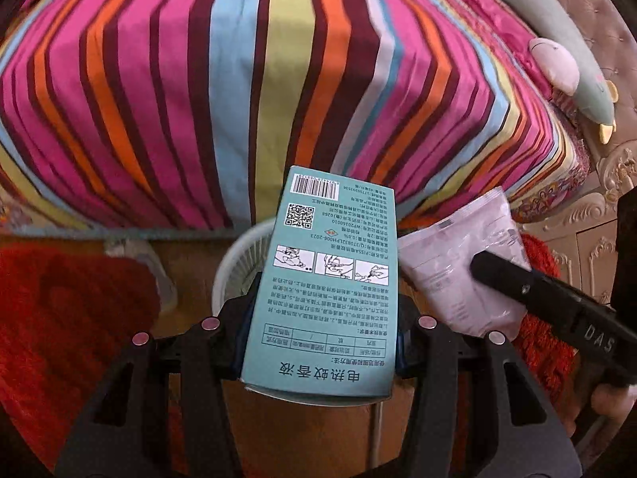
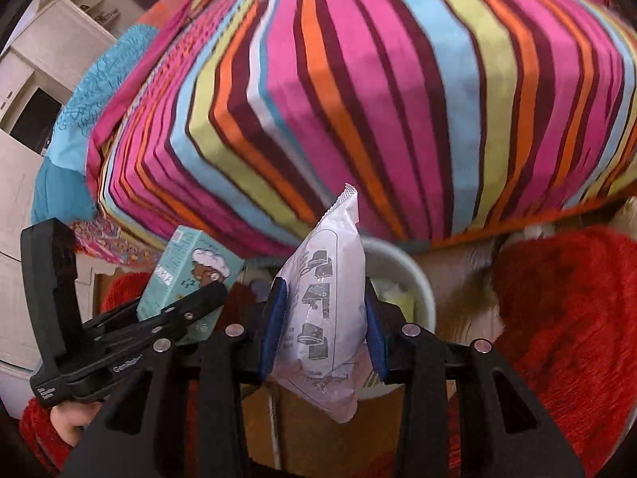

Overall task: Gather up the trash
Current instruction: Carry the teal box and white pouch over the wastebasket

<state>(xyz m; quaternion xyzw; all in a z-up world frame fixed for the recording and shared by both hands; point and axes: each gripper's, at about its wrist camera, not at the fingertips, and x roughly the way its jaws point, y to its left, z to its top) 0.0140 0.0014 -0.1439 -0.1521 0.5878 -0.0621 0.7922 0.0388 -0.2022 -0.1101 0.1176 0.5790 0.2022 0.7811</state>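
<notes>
Teal cardboard fills my left view: the mosquito-liquid box (image 1: 322, 279) is pinched flat between my left gripper (image 1: 322, 330) pads, its long axis running straight out ahead of the fingers, barcode end farthest from me. Just beyond and below it sits the white waste basket (image 1: 239, 263), its slatted rim peeking out on the left of the box, so the box's far end hangs roughly over the opening. Over on my right gripper (image 2: 324, 318), the blue pads (image 2: 274, 318) are squeezed onto a pale plastic pouch (image 2: 326, 302), standing on end with its crimped seal pointing up and away; the basket's rim (image 2: 422, 279) shows right behind it, with what looks like crumpled rubbish already inside. Both hands are close side by side, the pouch just to the right of the box, the striped bedspread (image 1: 278, 79) looming behind and a red rug (image 2: 557, 318) flanking the basket. I judge both pieces are near enough above the basket that letting go is what's left; which hand is nearer I can't tell.
</notes>
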